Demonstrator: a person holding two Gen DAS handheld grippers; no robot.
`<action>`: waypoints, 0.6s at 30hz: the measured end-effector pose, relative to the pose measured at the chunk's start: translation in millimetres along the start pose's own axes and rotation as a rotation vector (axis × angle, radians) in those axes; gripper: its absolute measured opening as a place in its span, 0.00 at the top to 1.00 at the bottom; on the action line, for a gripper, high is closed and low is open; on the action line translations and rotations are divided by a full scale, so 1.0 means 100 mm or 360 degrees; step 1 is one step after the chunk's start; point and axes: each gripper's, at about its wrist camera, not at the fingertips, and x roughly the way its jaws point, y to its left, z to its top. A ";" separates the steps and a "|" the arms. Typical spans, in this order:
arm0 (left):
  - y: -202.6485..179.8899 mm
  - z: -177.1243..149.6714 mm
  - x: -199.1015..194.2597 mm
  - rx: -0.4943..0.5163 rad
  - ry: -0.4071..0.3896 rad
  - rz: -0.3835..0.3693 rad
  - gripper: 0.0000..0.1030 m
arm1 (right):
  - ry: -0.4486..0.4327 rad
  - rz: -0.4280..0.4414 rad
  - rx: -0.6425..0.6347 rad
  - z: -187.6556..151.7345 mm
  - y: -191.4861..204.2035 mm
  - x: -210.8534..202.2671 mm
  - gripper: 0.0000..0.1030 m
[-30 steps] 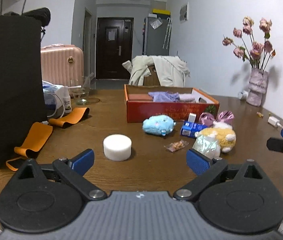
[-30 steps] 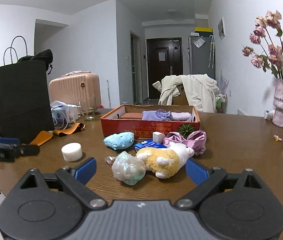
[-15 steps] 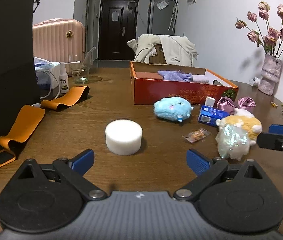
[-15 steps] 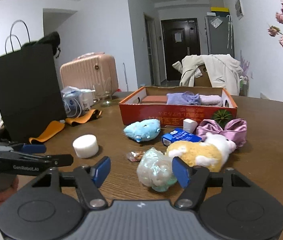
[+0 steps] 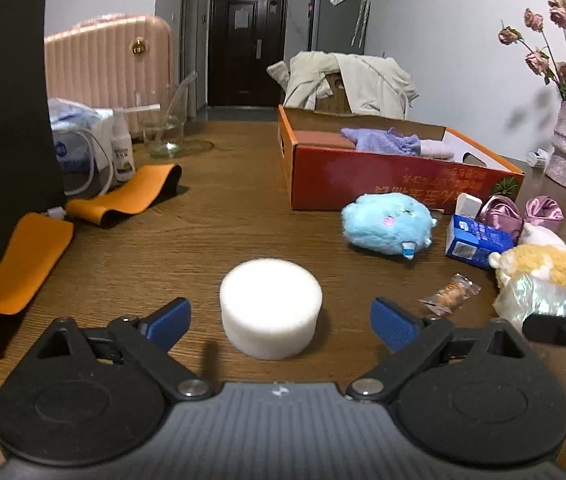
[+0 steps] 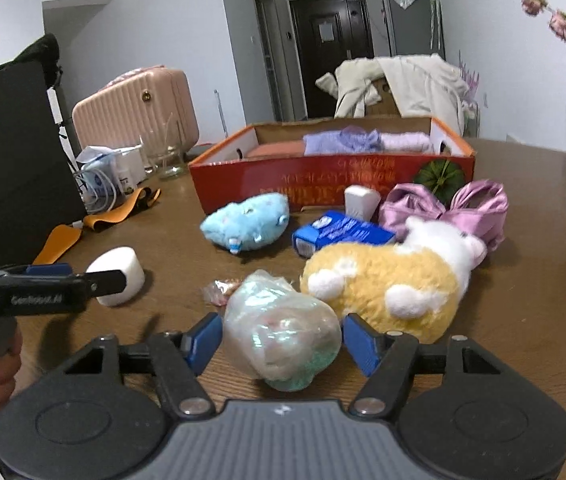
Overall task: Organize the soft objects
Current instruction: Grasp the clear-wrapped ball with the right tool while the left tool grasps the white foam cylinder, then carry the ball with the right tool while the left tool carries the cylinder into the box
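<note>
Your left gripper (image 5: 281, 324), closing slightly yet wide, straddles the light, squashy white foam cylinder (image 5: 271, 307), while your right gripper (image 6: 281, 344) has narrowed around the slippery plastic-wrapped soft toy (image 6: 283, 330); squeeze both mid-body.

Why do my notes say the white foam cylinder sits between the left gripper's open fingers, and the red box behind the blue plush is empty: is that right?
Not quite. The white foam cylinder does sit between the left gripper's open fingers, but the red box behind the blue plush is not empty: folded purple cloth and other fabric lie in it, as the left wrist view shows.
</note>
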 end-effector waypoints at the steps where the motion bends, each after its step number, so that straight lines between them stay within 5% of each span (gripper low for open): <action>1: 0.02 0.01 0.04 -0.0022 0.0016 0.0001 0.18 | 0.0009 0.0003 0.0007 -0.01 0.00 0.04 0.44; 4: 0.05 0.01 0.14 -0.0054 0.0065 0.0006 0.42 | 0.0020 0.0015 0.0019 -0.01 -0.01 0.10 0.54; 18: -0.05 -0.01 -0.30 -0.0055 -0.0026 -0.0041 0.45 | -0.0051 0.0026 -0.0029 0.00 0.07 -0.21 0.62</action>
